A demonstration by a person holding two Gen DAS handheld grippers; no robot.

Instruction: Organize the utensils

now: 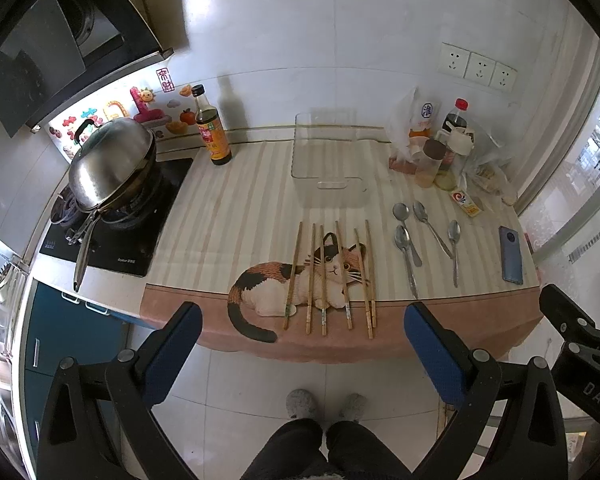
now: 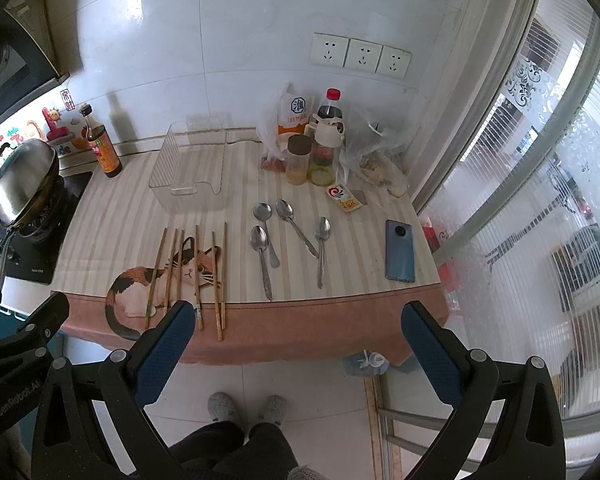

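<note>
chopsticks (image 1: 328,276), spoons (image 1: 424,236), clear bin (image 1: 328,152), left tool (image 1: 302,334) open

Chopsticks (image 2: 198,276): right gripper's left finger (image 2: 168,354) covers some near ends.
Person (image 1: 324,452): only dark trousers and slippers show, cut by bottom edge.
Sauce bottle (image 1: 212,130) label: print too small to read.
Range hood (image 1: 40,36): cropped at corner.

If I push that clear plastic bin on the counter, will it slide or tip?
The clear bin looks empty and thin-walled, so probably light and easy to slide. It is low and wide with a flat base, so tipping seems unlikely. The striped cloth under it might bunch.
</note>
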